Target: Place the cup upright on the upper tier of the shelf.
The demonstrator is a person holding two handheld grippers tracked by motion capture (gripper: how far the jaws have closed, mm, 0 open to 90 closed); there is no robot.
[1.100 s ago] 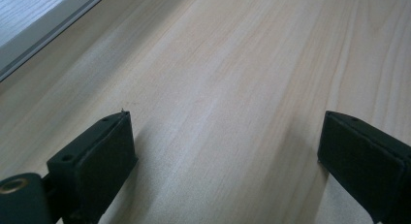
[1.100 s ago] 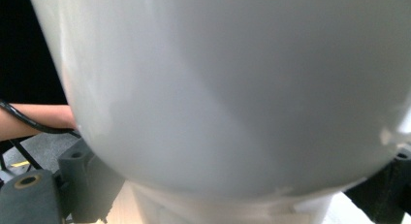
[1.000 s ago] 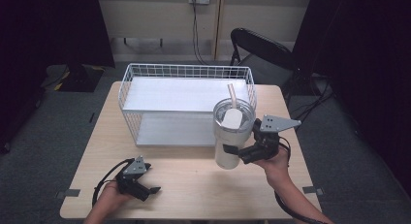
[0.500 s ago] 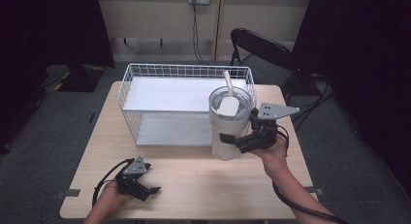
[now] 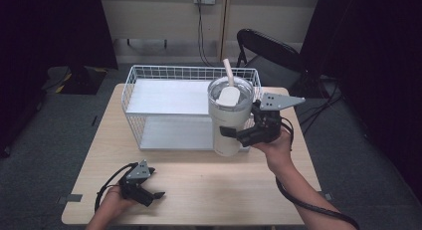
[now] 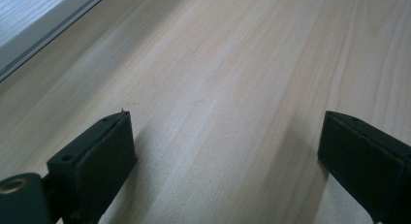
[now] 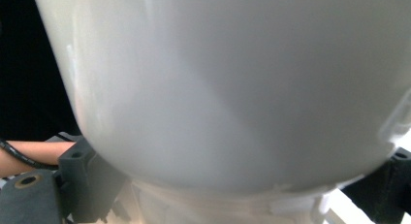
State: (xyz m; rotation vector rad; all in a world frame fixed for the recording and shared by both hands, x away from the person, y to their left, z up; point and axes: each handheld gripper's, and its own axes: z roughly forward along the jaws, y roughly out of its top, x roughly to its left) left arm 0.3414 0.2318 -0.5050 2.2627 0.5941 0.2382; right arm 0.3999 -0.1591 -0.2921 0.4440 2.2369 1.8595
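Our right gripper [image 5: 234,134] clamps the white tumbler [image 5: 229,115], lifted before the wire basket [image 5: 149,90]; its own view adds the cup's narrow base. Our left gripper [image 5: 155,195] rests spread on the table [image 6: 232,88].

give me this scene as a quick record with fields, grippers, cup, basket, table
right gripper: shut on the white cup, holding it off the table
cup: white tumbler, upright, clear lid, straw sticking up; at the right front corner of the basket
left gripper: open, nothing between its jaws, resting low on the table near the front left
basket: white wire, rectangular, at the back of the table, nothing visible inside
table: light wood
background: black chair behind the table
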